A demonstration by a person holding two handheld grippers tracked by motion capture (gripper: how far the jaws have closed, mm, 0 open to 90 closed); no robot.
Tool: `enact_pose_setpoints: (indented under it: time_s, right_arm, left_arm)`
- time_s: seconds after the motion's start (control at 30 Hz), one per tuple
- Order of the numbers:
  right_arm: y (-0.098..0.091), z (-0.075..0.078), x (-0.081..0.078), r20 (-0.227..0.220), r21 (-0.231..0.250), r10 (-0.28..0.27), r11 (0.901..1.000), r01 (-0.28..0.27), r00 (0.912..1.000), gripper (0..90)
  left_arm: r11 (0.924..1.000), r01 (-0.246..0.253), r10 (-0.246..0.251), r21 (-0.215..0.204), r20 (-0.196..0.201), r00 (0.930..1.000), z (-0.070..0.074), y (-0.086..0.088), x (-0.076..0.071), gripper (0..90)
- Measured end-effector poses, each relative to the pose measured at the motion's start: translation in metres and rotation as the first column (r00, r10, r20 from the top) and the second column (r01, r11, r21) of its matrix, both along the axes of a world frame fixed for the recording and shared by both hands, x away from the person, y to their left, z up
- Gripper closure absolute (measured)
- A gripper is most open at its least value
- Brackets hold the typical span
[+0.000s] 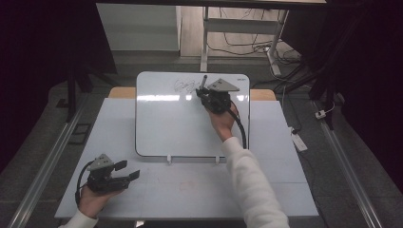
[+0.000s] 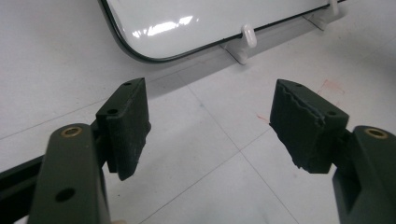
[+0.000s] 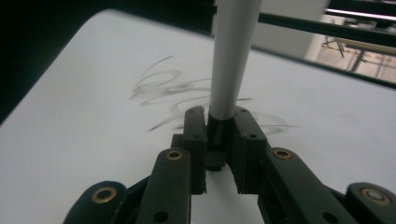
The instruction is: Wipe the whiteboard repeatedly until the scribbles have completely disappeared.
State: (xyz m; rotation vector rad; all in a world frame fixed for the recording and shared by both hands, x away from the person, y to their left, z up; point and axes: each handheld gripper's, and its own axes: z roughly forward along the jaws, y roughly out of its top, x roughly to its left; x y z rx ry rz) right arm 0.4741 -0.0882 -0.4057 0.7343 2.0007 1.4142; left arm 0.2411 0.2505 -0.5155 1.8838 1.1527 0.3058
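A white whiteboard (image 1: pixel 180 123) lies on the pale table (image 1: pixel 199 190), with a grey scribble (image 1: pixel 185 85) near its far edge. My right gripper (image 1: pixel 203 92) hovers over that edge, shut on a marker (image 1: pixel 204 80) that stands up between its jaws. In the right gripper view the marker (image 3: pixel 231 56) has a white barrel pinched by the right gripper (image 3: pixel 218 126), with the scribble (image 3: pixel 163 84) just behind it. My left gripper (image 1: pixel 128 170) rests at the table's near left, open and holding nothing. In the left gripper view the left gripper (image 2: pixel 210 126) faces the whiteboard's near corner (image 2: pixel 210 18).
Two white clips (image 2: pixel 247 37) jut from the whiteboard's near edge. Beyond the table stand a desk frame (image 1: pixel 205 42) and loose cables (image 1: pixel 247 47) on the floor. A power strip (image 1: pixel 299 141) lies on the floor to the right.
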Motion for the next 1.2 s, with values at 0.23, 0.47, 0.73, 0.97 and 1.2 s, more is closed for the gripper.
enact_pose_setpoints:
  time_s: [0.23, 0.47, 0.73, 0.97, 1.2]
  right_arm:
    - [-0.019, 0.002, 0.002, -0.018, 0.056, -0.059, 0.9966, 0.06, 0.9981, 77.7]
    - [-0.019, 0.0, 0.0, -0.017, 0.087, -0.092, 0.9918, 0.094, 0.9956, 77.7]
    - [-0.036, 0.0, 0.0, -0.008, 0.111, -0.157, 0.9814, 0.157, 0.9876, 77.7]
    - [-0.013, -0.004, -0.004, 0.025, 0.069, -0.121, 0.9905, 0.119, 0.9924, 77.7]
    - [-0.015, 0.013, 0.014, 0.016, 0.096, -0.15, 0.9843, 0.148, 0.9886, 77.8]
  left_arm:
    - [1.0, 0.004, -0.004, -0.004, 0.002, 1.0, 0.0, -0.001, 0.0, 29.0]
    - [1.0, 0.004, -0.004, -0.005, 0.0, 1.0, 0.0, -0.001, 0.0, 29.0]
    - [1.0, 0.009, -0.009, -0.003, 0.003, 1.0, 0.001, 0.0, -0.001, 28.9]
    - [1.0, 0.007, -0.007, -0.002, 0.005, 1.0, 0.0, -0.001, -0.001, 28.9]
    - [1.0, -0.004, 0.005, -0.007, 0.004, 1.0, 0.0, 0.002, 0.0, 28.9]
